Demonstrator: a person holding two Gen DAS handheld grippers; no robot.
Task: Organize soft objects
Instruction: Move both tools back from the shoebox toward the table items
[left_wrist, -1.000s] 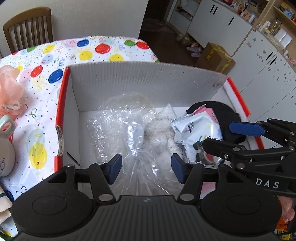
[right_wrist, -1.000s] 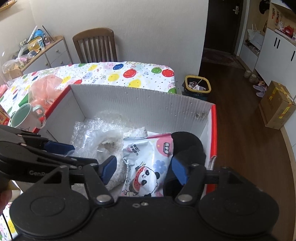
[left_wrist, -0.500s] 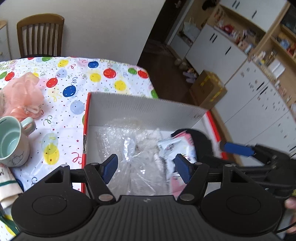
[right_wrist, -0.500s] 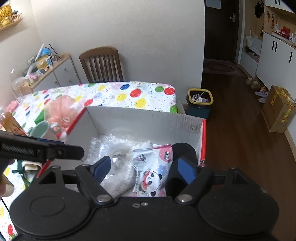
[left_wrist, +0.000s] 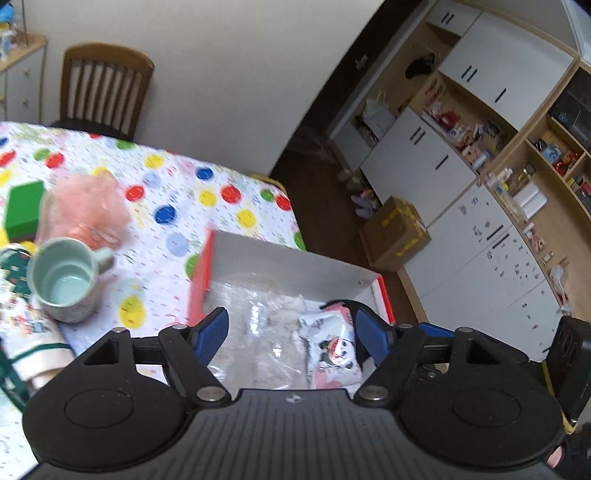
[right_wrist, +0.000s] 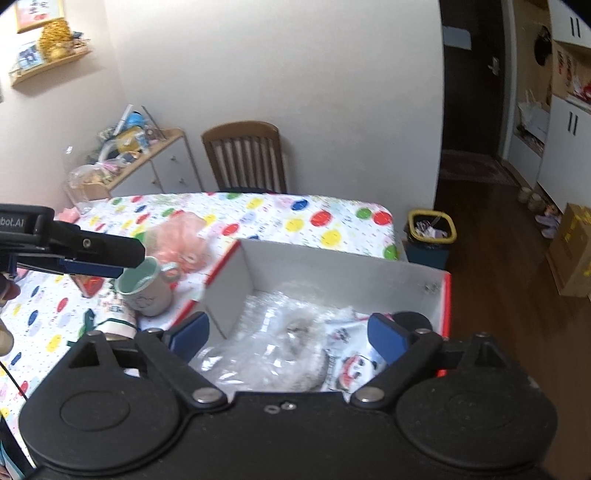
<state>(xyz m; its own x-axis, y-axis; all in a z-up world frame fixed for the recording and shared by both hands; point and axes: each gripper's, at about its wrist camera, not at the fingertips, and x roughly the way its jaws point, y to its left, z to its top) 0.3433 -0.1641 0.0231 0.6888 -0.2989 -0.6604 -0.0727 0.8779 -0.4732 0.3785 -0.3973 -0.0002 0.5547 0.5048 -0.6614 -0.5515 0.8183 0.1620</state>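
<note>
A white box with red edges (left_wrist: 291, 260) (right_wrist: 332, 267) stands on the table's right end. In it lie a clear plastic bag with a white fluffy thing (left_wrist: 273, 332) (right_wrist: 291, 343), a panda-print pack (left_wrist: 332, 345) (right_wrist: 354, 369) and a black soft item (right_wrist: 412, 319). A pink mesh puff (left_wrist: 85, 205) (right_wrist: 181, 236) lies on the table left of the box. My left gripper (left_wrist: 291, 338) is open and empty, high above the box. My right gripper (right_wrist: 290, 338) is open and empty above the box too.
A pale green mug (left_wrist: 64, 278) (right_wrist: 147, 291) stands left of the box, by a folded cloth (left_wrist: 33, 343). A green block (left_wrist: 24, 208) lies beyond it. A wooden chair (right_wrist: 245, 157) stands behind the table. A bin (right_wrist: 432, 230) and a cardboard box (left_wrist: 397, 232) sit on the floor.
Both grippers have lifted up and back from the box, open and empty. The box looks smaller and more of the table and room shows.
</note>
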